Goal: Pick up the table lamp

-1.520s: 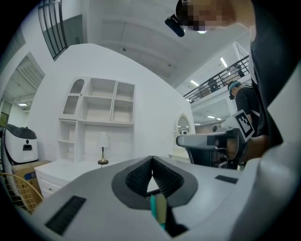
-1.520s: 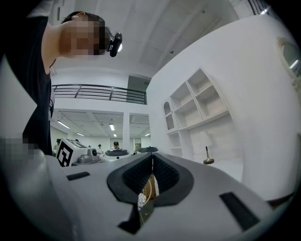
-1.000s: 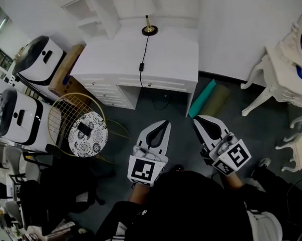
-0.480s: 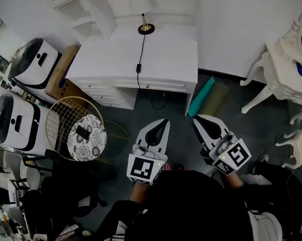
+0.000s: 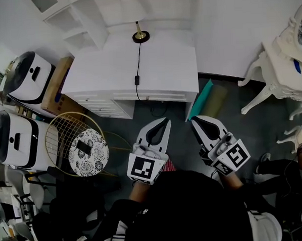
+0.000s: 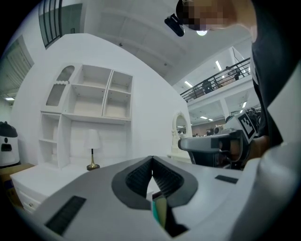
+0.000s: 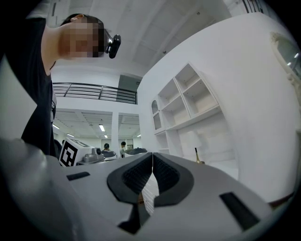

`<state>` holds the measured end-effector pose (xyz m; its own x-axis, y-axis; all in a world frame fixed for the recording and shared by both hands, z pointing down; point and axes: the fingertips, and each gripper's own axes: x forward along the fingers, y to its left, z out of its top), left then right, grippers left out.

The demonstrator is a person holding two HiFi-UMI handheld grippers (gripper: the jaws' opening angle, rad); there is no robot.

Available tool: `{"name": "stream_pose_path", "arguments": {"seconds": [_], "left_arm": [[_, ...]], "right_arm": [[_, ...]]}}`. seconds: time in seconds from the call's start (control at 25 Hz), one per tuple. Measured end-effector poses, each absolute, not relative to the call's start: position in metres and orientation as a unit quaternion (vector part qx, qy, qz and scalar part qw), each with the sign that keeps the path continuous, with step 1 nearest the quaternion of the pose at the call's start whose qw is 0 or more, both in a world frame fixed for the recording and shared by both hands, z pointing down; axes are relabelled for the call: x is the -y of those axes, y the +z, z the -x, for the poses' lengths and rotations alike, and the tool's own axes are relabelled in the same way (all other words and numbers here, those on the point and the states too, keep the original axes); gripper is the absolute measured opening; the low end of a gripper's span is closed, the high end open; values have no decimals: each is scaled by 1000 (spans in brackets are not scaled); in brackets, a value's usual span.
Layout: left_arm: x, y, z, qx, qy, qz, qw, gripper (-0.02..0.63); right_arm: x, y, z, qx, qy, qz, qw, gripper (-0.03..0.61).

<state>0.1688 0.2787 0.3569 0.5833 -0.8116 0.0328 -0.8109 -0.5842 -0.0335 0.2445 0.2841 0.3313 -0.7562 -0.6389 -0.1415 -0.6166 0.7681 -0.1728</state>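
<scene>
I hold both grippers side by side over the dark floor, short of the desk (image 5: 168, 67). My left gripper (image 5: 166, 121) has its jaws pressed together with nothing between them. My right gripper (image 5: 193, 120) is likewise closed and empty. The lamp (image 5: 140, 36) stands upright at the desk's back edge, near the wall and beside the shelves (image 5: 81, 18), well apart from both grippers. Its black cord (image 5: 138, 60) runs forward across the desktop to the front edge.

Bright and evenly white, lit from ceiling strips (image 7: 101, 127) far behind, with soft shadow beneath the desk (image 5: 163, 62), strong fisheye bending and dark corners in both gripper views.
</scene>
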Motion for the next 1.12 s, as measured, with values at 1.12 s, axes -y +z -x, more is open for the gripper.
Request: {"name": "stream_pose_path", "arguments": {"seconds": [1.12], "left_arm": [[-125, 360, -62, -431, -18, 902, -7, 12]], "right_arm": [[-136, 333, -140, -924, -67, 367, 82, 15]]}}
